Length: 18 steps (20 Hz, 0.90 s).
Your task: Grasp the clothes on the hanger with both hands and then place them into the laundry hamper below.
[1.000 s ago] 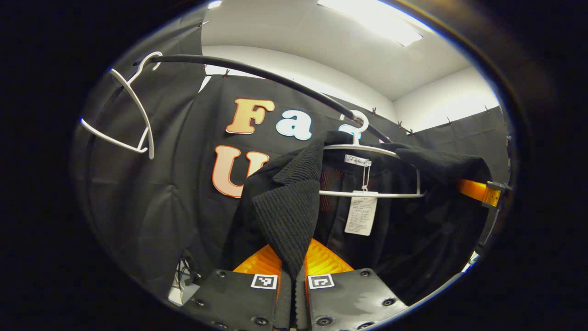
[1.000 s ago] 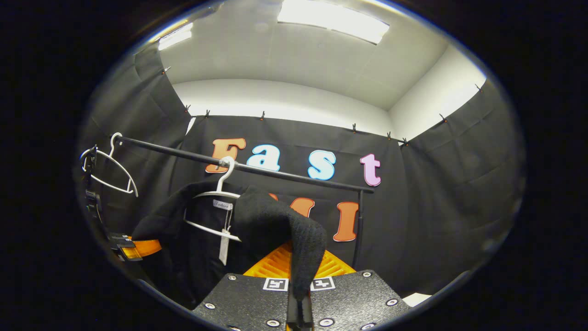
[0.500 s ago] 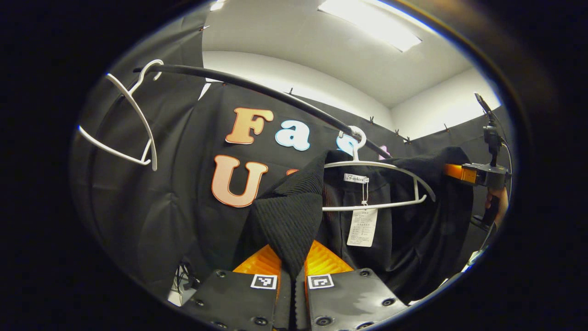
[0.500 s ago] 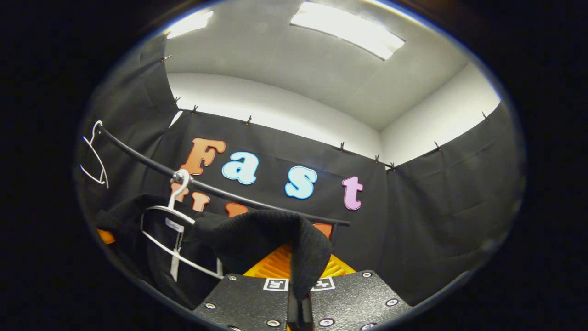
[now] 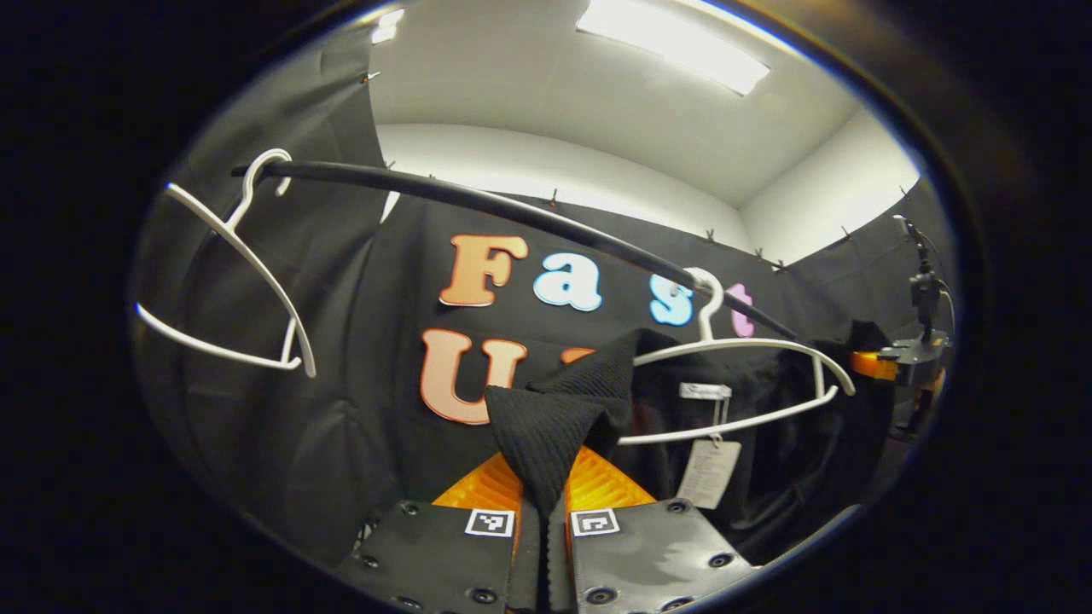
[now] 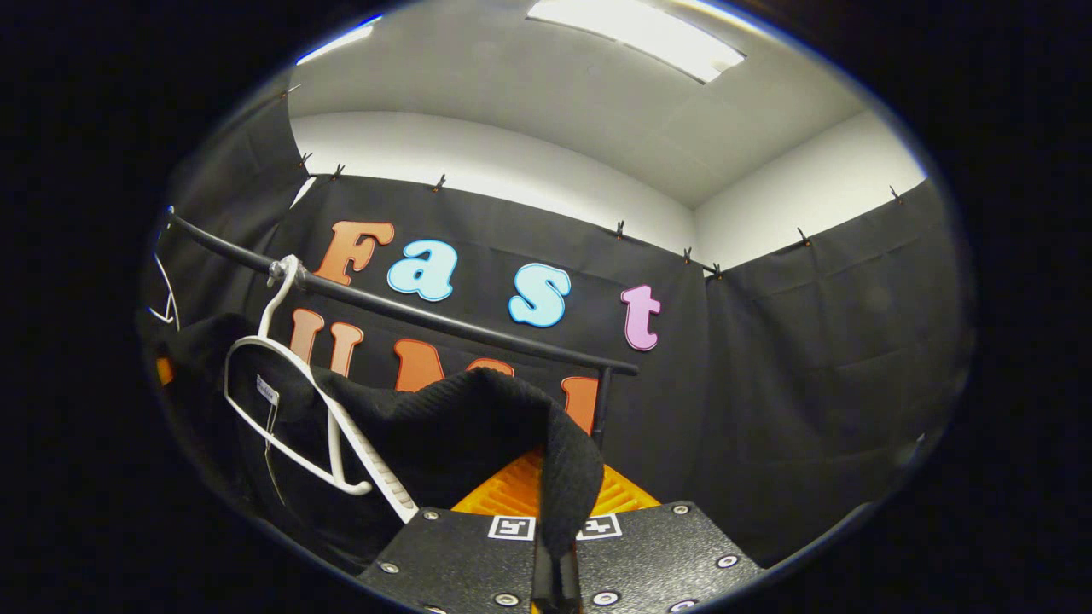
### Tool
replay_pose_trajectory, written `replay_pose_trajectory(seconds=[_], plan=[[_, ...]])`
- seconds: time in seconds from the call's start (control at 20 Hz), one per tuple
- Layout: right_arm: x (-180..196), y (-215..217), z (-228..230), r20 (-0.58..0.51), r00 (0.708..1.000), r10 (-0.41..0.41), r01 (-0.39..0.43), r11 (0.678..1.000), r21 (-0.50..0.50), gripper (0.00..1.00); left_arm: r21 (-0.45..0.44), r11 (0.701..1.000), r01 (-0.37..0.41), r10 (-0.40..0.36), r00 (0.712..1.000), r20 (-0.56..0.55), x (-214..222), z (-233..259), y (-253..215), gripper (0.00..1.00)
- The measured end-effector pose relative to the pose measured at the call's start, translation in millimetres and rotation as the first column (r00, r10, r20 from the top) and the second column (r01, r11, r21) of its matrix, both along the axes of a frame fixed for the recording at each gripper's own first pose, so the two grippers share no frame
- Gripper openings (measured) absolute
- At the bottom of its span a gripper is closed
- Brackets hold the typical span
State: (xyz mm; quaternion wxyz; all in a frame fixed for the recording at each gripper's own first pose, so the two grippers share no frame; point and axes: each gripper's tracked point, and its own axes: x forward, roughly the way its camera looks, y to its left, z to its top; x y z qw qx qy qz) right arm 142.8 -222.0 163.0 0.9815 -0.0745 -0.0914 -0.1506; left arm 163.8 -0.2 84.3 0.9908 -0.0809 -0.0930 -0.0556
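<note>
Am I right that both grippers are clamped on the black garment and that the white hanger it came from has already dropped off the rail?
Not quite: both grippers do clamp the black garment, but the white hanger is not off the rail. The left gripper view shows its hook over the rail, with the garment slipped off its shoulders.

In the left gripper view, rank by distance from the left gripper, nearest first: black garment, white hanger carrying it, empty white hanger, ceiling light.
1. black garment, pinched between the left gripper fingers.
2. white hanger carrying it, right of centre.
3. empty white hanger, upper left on the rail.
4. ceiling light, overhead, farthest.
</note>
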Motion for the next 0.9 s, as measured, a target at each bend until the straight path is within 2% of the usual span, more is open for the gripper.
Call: replay_pose_trajectory(seconds=[0.25,0.35,0.4,0.55,0.8,0.9], plan=[[6,11,-25,-0.042,0.998,0.041,-0.04,0.999,0.024,0.0,-0.01,0.993,-0.115,0.116,0.993,0.02,57,23,44,0.11],[8,15,-35,-0.054,0.997,0.058,-0.056,0.997,0.048,0.02,0.031,0.99,-0.136,0.136,0.991,-0.014,73,17,53,0.07],[8,18,-39,-0.058,0.996,0.066,-0.063,0.996,0.057,0.0,0.055,0.988,-0.144,0.145,0.989,-0.019,69,12,62,0.11],[9,20,-49,-0.064,0.995,0.071,-0.066,0.995,0.068,0.0,0.102,0.975,-0.196,0.197,0.98,0.002,82,19,67,0.1],[10,26,-69,-0.066,0.993,0.098,-0.089,0.987,0.136,0.0,0.113,0.967,-0.228,0.228,0.974,0.014,105,37,74,0.1],[8,28,-75,-0.048,0.993,0.111,-0.101,0.979,0.176,0.02,0.138,0.959,-0.246,0.248,0.969,0.007,109,30,80,0.11]])
